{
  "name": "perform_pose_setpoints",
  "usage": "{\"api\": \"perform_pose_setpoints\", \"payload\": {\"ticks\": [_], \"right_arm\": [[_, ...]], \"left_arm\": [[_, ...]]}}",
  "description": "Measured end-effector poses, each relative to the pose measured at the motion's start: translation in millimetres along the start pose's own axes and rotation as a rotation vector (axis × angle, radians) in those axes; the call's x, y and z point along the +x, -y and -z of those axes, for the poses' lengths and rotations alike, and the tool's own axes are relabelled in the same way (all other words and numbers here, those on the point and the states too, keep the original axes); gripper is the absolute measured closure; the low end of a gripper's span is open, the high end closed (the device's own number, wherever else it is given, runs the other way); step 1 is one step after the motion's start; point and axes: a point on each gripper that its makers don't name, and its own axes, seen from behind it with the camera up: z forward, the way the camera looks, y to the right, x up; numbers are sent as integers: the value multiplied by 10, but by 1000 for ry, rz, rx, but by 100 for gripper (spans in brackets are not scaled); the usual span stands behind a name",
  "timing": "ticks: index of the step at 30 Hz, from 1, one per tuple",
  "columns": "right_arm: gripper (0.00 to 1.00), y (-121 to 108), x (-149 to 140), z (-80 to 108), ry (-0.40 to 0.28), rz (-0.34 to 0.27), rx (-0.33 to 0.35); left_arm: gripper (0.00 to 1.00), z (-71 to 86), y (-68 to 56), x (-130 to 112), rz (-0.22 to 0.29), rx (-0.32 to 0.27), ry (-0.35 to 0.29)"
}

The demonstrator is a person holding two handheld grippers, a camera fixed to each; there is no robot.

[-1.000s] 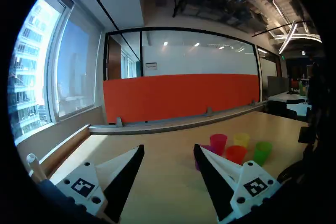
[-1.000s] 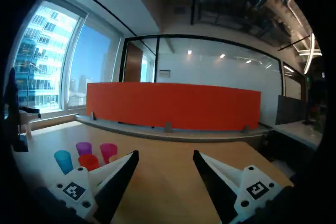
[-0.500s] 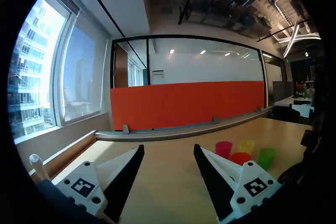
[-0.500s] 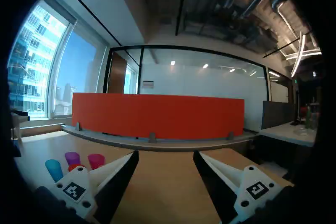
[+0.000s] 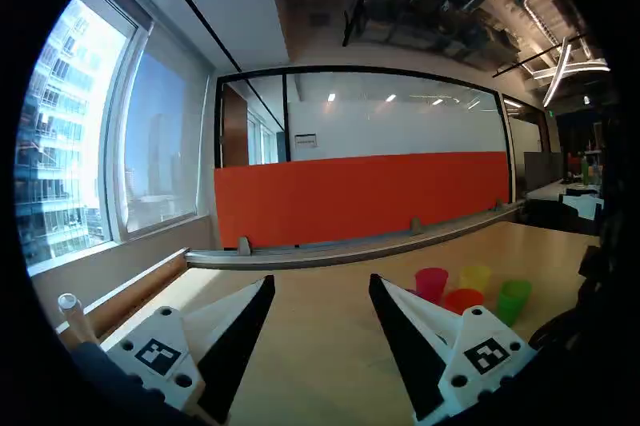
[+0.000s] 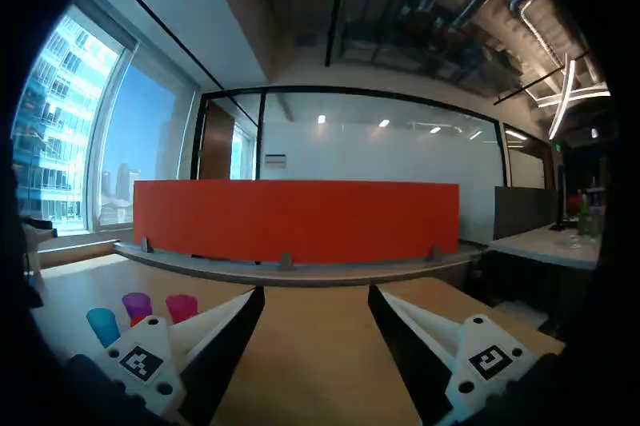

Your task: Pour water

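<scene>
Left tongs [image 5: 321,277] and right tongs [image 6: 316,288] gape empty; best lowered level toward the small coloured plastic cups [image 5: 464,299], approaching slowly.

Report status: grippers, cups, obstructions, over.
Left gripper open, empty. Right gripper open, empty. Cups grouped on table, untouched. No obstruction seen.

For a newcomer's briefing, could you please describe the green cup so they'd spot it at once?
Find the wooden table before the long orange partition. Among its coloured cups, the green cup stands at the end farthest from the window; it is the only green one.
</scene>
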Motion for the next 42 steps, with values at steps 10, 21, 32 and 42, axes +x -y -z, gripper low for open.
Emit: {"api": "perform_pose_setpoints", "payload": {"ticks": [10, 21, 32, 42], "right_arm": [[0, 4, -45, 16, 22, -3, -10], [0, -14, 13, 55, 30, -11, -21], [0, -63, 16, 105, 43, 1, -46], [0, -18, 6, 102, 54, 11, -46]], "left_arm": [[13, -21, 50, -22, -4, 34, -8], [13, -27, 67, -124, -36, 86, -26], [13, -15, 89, -435, -20, 119, -24], [13, -24, 95, -618, -2, 133, -23]]}}
